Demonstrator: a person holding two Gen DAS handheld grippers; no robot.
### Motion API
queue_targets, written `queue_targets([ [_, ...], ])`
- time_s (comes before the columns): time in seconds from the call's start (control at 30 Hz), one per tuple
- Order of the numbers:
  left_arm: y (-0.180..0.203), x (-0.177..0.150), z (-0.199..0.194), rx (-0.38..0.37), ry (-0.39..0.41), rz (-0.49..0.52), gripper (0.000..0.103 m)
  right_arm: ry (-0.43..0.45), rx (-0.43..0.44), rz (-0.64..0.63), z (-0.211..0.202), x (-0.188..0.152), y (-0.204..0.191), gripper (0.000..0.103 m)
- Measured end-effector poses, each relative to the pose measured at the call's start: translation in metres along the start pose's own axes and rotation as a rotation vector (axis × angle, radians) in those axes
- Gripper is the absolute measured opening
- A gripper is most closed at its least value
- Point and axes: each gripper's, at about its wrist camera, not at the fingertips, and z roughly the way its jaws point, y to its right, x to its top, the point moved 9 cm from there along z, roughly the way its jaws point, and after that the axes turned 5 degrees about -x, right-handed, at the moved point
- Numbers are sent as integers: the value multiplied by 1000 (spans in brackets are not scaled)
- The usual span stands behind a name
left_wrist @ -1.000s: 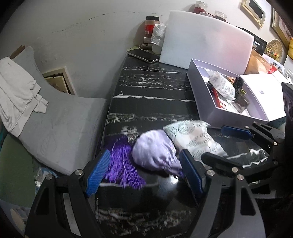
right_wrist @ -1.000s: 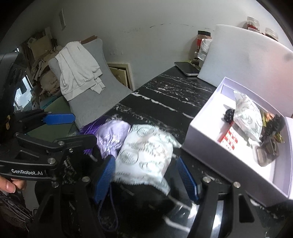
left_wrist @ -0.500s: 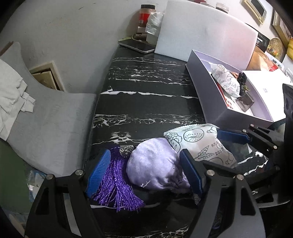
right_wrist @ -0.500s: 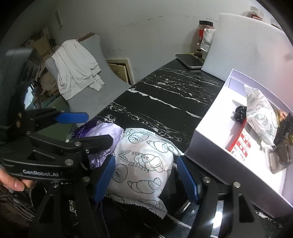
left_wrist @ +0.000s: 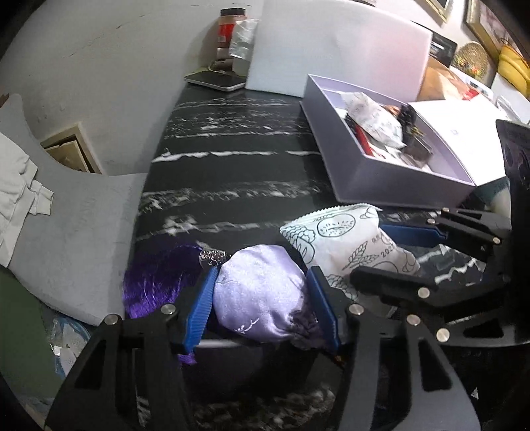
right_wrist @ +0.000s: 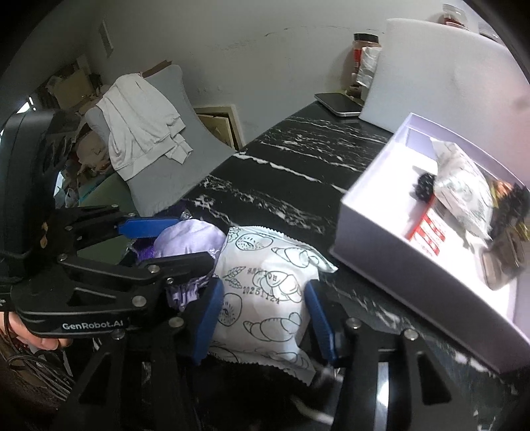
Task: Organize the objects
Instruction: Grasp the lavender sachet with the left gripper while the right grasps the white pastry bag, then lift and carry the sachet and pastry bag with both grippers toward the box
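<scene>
A lilac satin pouch [left_wrist: 261, 295] with a purple tassel [left_wrist: 159, 275] lies at the near edge of the black marble table [left_wrist: 232, 165]. My left gripper [left_wrist: 263, 285] straddles it, jaws closing, both blue pads against its sides. Beside it on the right lies a white printed snack packet [right_wrist: 265, 291]. My right gripper [right_wrist: 261, 298] is closing on the packet, with a pad on each edge. In the right wrist view the left gripper [right_wrist: 172, 245] shows around the pouch [right_wrist: 188, 235]. An open lavender box [left_wrist: 381, 179] with another packet and small items stands to the right.
A white foam board [left_wrist: 338, 46], a phone [left_wrist: 215, 81] and a jar [left_wrist: 228, 30] stand at the table's far end. The box lid [left_wrist: 453, 132] lies behind the box. A grey cushion [left_wrist: 82, 232] with a white cloth leans left of the table.
Both pairs of jaws have narrowed onto their objects. The left gripper has come down over the pouch, leaving the tassel outside its left finger. The right gripper has barely shifted.
</scene>
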Motion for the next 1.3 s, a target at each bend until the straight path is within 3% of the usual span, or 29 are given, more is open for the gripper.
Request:
queue_targets([
  [0.7, 127, -60, -17, -78, -34, 121, 55, -7, -120, 96, -82, -98, 44, 52],
  [0.77, 133, -65, -18, -63, -36, 131, 58, 1, -132, 94, -89, -107, 46, 52],
  [0.83, 134, -72, -15, -52, -56, 128, 69, 15, -144, 93, -95, -113, 46, 52],
  [0.93, 137, -81, -11, -12, -56, 148, 72, 31, -158, 108, -98, -118, 47, 65],
  [1.03, 140, -86, -13, -6, -41, 159, 72, 64, -157, 106, -102, -120, 43, 67],
  [1.13, 135, -86, -13, -3, -11, 144, 72, 76, -159, 91, -100, -119, 40, 81],
  [1.3, 126, -88, -16, 7, 27, 126, 72, 80, -167, 68, -91, -122, 34, 83],
])
